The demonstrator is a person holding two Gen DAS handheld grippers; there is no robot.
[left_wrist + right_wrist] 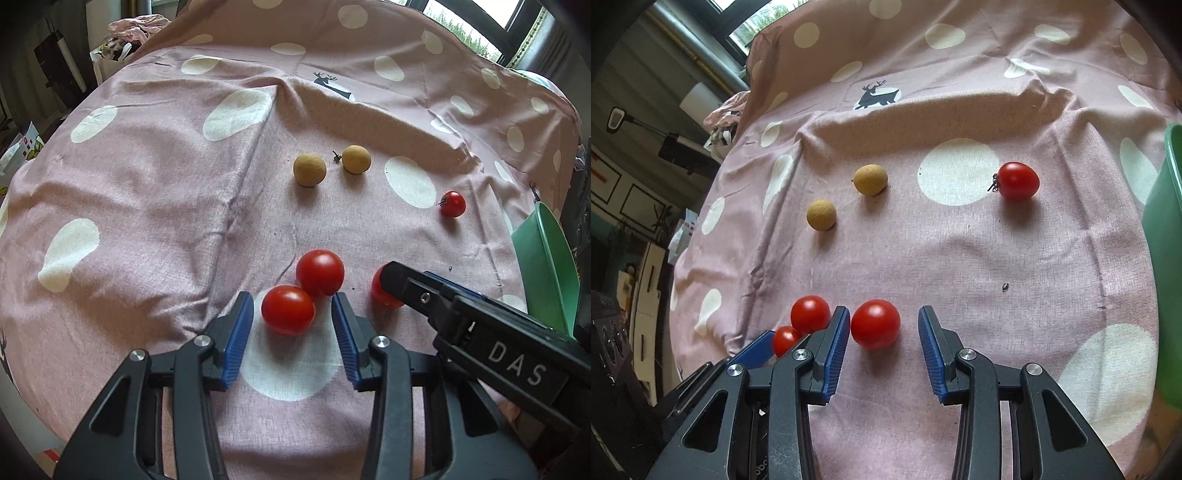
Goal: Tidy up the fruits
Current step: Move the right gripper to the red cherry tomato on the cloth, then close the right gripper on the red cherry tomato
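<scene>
On the wrinkled pink polka-dot cloth [155,184], the left gripper [293,325] stands parted around a glossy round tomato [288,309] without pinching it (ribbed blue pads clear of its skin). Beside that tomato, the right gripper [882,334] straddles a second tomato [875,324], its jaws equally loose. Beyond lie two matte tan longans [309,170].

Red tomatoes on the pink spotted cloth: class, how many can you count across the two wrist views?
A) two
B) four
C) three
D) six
B: a touching pair at the left gripper, one between the right gripper's fingers, and one with a stem farther off near the green bowl.
</scene>
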